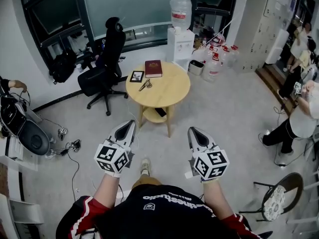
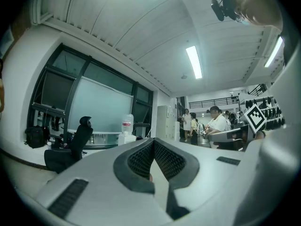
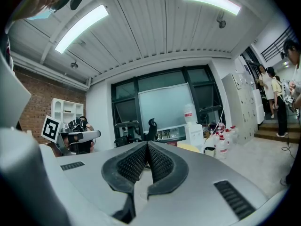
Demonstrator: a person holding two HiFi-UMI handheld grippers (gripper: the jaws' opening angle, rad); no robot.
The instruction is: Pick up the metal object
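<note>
A small metal object (image 1: 145, 85) lies on the round wooden table (image 1: 172, 91), between a framed picture (image 1: 136, 76) and a red book (image 1: 153, 68). My left gripper (image 1: 130, 124) and right gripper (image 1: 192, 130) are held side by side, level, well short of the table and pointing toward it. Both are shut with nothing between the jaws. The left gripper view shows the left gripper (image 2: 153, 141) with its ribbed pads meeting at the tip. In the right gripper view the right gripper (image 3: 147, 144) looks the same, and the table's edge (image 3: 190, 148) peeks out beyond it.
A black office chair (image 1: 107, 59) stands left of the table. Behind it are a water dispenser (image 1: 180, 39) and several water bottles (image 1: 217, 59). People (image 1: 299, 118) stand at the right. A folding chair (image 1: 276, 198) sits near right, and cables (image 1: 65, 146) lie on the floor at left.
</note>
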